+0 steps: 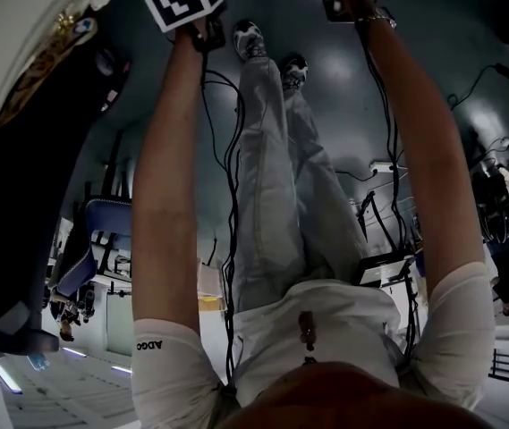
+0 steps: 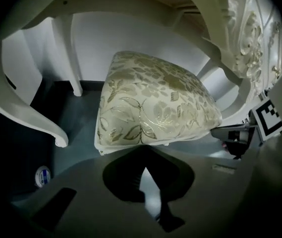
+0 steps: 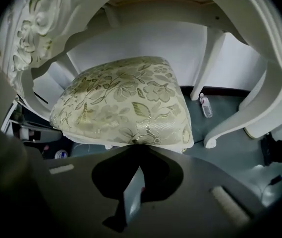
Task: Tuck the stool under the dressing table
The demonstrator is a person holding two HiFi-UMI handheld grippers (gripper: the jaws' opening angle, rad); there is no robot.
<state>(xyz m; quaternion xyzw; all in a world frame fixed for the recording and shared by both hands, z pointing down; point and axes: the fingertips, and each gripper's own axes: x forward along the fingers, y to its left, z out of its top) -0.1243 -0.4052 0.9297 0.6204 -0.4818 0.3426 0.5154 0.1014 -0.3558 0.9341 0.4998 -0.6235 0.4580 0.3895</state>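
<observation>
1. The left gripper (image 2: 143, 148) is seen with its fingers shut fully together, and nothing is held between them. Their tips lie at the near edge of the stool (image 2: 155, 103). Whether they touch it cannot be told.
2. The right gripper (image 3: 139, 149) is likewise closed right up and empty, at the same near edge, beside the left one.
3. The stool is found on the floor (image 2: 81, 115), with its floral seat inside the arch between the front legs of the dressing table (image 2: 31, 113).
4. The pushing-in step is judged to be nearly or fully done. If more depth is wanted, an even push from both closed grippers is called for, so that the stool runs straight and the curved legs are not knocked.
5. A small bottle (image 3: 205, 105) lies on the floor beyond the stool.
6. No writing can be read. The round sticker (image 2: 42, 176) on the floor and the bottle's label are too small, and the marker cube (image 1: 182, 0) bears patterns only.
</observation>
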